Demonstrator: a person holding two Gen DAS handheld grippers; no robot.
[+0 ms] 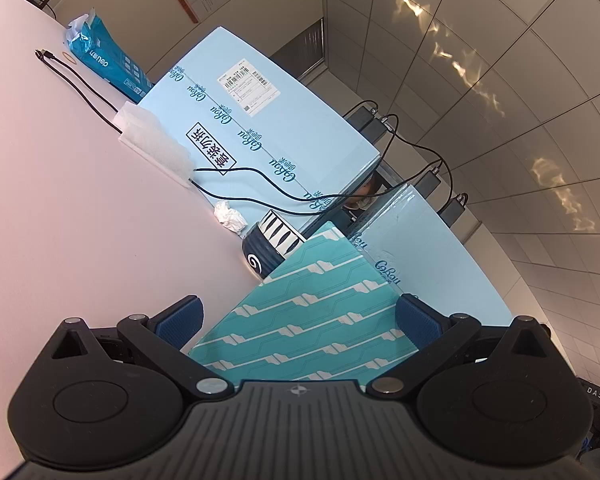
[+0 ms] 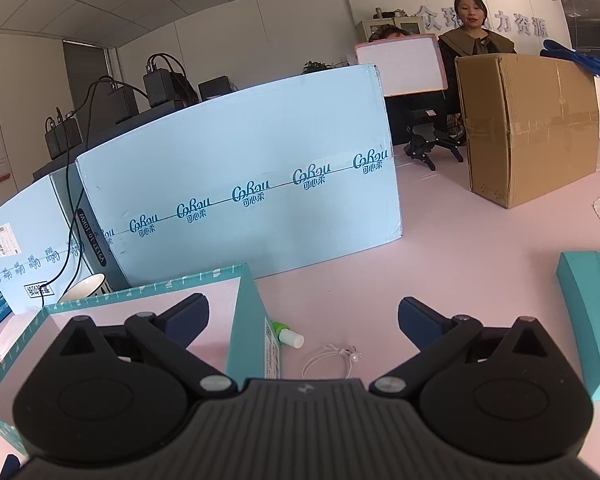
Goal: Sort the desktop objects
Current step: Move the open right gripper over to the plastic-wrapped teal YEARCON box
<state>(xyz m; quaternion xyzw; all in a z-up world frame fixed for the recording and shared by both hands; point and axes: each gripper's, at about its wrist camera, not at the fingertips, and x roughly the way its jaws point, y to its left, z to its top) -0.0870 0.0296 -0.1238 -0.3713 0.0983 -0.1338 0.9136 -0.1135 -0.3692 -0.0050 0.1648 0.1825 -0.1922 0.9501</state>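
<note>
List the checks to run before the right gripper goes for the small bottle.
1. Left gripper holding box: ok, pads at both edges.
2. Right gripper open: ok.
3. Bottle in view ahead: ok, lying on the table by the box wall.
4. Path clear of the box wall: not ok, it stands between the right fingers.
5. String apart from bottle: ok.
6. Box empty: cannot tell.
</note>
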